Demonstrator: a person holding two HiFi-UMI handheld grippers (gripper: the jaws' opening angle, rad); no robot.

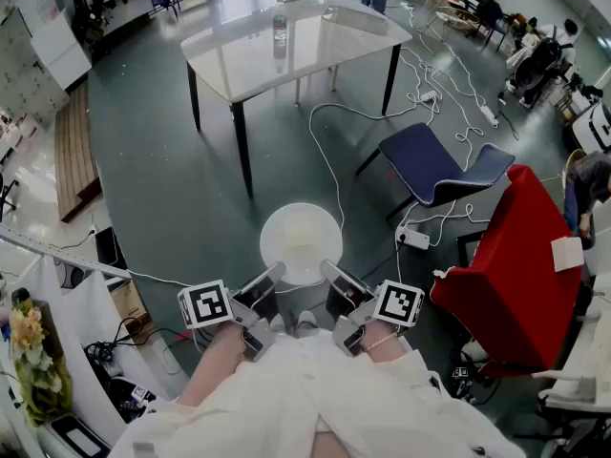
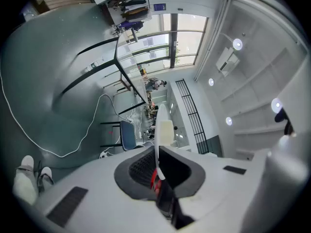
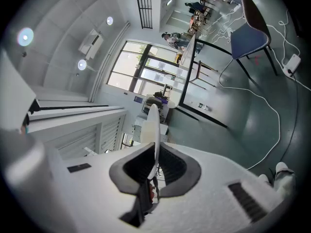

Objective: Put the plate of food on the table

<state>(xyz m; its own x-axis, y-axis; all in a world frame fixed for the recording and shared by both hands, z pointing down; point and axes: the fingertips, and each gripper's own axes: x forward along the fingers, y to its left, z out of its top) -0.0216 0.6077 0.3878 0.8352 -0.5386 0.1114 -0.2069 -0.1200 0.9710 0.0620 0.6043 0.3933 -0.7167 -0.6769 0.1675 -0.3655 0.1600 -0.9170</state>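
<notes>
Head view alone gives the whole layout. The left gripper (image 1: 270, 277) and the right gripper (image 1: 332, 273) sit low in the centre of the frame. Each is on the near rim of the round white plate (image 1: 301, 239), which hangs over the grey floor; what lies on it is pale and cannot be made out. The table (image 1: 315, 55) stands well apart at upper centre with a bottle (image 1: 280, 29) upright on it, and a blue chair (image 1: 434, 165) stands right of centre. Left gripper view shows the plate edge-on instead, a thin white line rising from between the jaws, which are nearly together and pinch its rim. Windows and ceiling lights lie beyond. Right gripper view shows the same: its jaws are almost closed and clamped on the plate's rim.
</notes>
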